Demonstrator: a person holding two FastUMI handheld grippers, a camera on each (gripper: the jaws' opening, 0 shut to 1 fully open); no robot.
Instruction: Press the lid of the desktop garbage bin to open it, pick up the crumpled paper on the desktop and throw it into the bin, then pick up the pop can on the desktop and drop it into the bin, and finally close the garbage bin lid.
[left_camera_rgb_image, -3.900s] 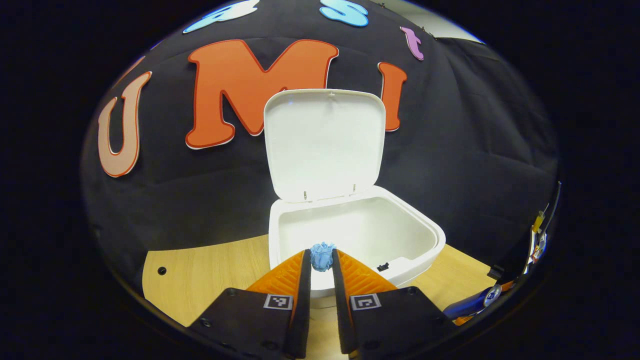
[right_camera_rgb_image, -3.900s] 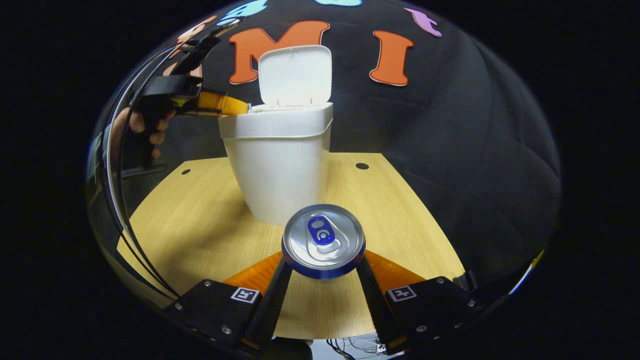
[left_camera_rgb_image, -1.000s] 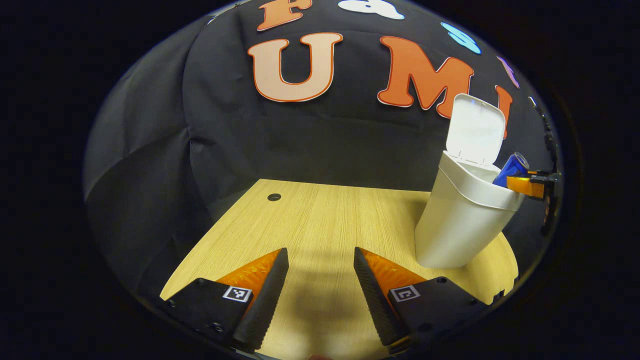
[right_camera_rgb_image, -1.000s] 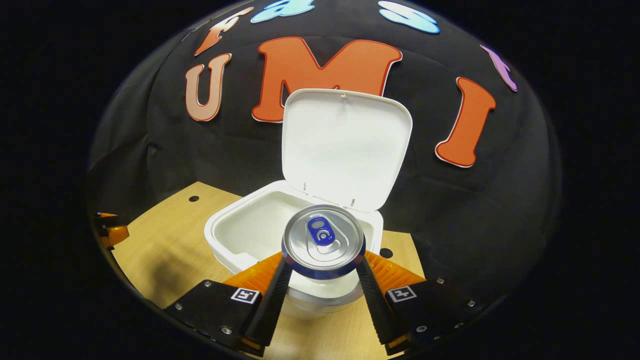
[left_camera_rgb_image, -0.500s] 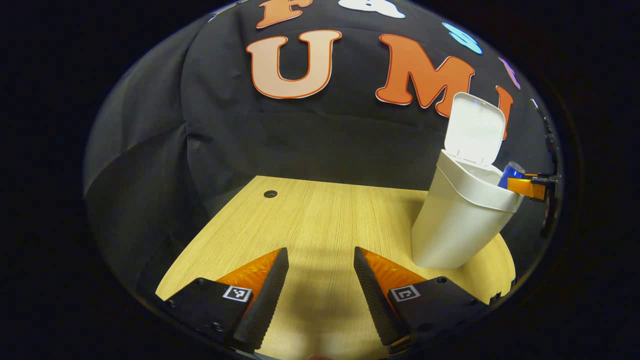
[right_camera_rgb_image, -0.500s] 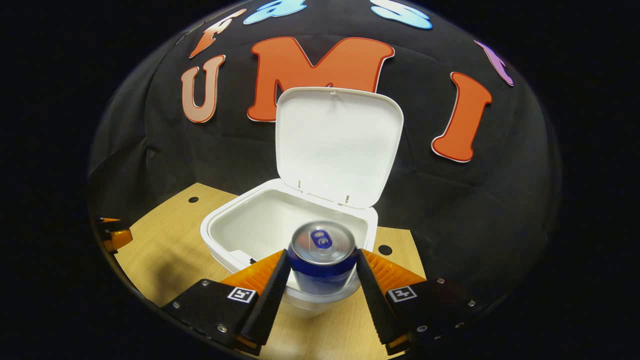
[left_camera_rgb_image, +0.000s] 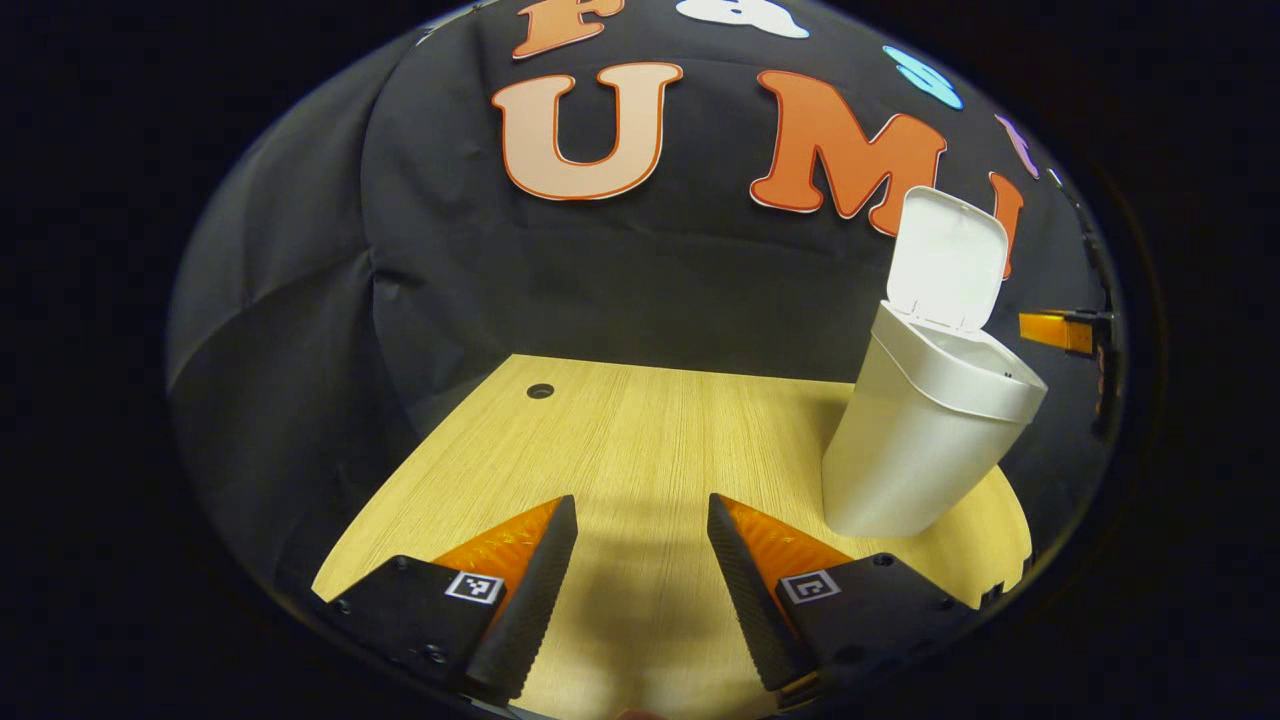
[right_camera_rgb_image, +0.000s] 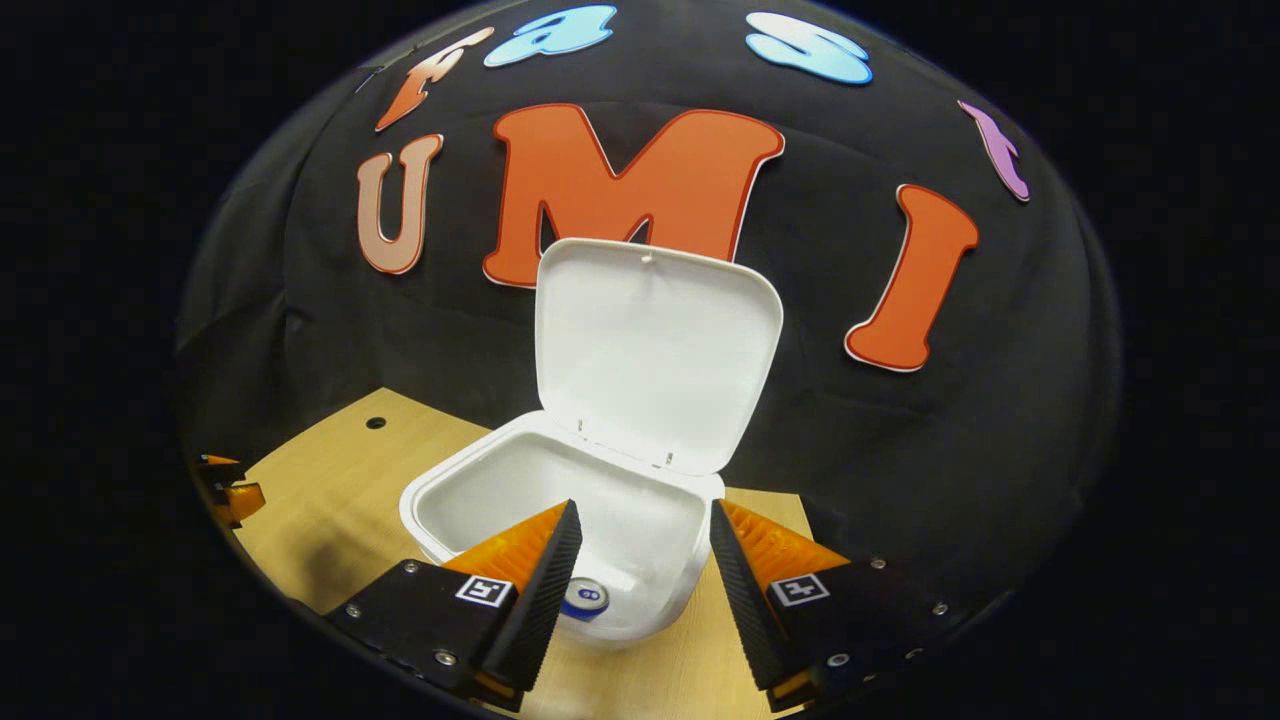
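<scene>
The white bin (right_camera_rgb_image: 470, 505) stands on the wooden desk with its lid (right_camera_rgb_image: 655, 350) raised upright. The pop can (right_camera_rgb_image: 584, 598) lies deep inside it, its silver top and blue side showing. My right gripper (right_camera_rgb_image: 640, 535) hovers open over the bin's near rim, nothing between its fingers. In the left gripper view the bin (left_camera_rgb_image: 925, 440) stands at the right with its lid (left_camera_rgb_image: 948, 262) up, and the right gripper's fingers (left_camera_rgb_image: 1058, 331) show just past it. My left gripper (left_camera_rgb_image: 640, 530) is open low over the bare desk (left_camera_rgb_image: 650, 440), left of the bin. The crumpled paper is hidden.
The wooden desk (right_camera_rgb_image: 330, 500) has a small round hole (left_camera_rgb_image: 540, 390) near its back left and another (right_camera_rgb_image: 375, 422) seen left of the bin. The black cloth wall hangs close behind the bin. The left gripper's fingers (right_camera_rgb_image: 225, 490) show at the desk's left edge.
My right gripper opened and the pop can dropped from between its fingers into the bin. The right gripper then rose a little above the rim. The left gripper stayed still.
</scene>
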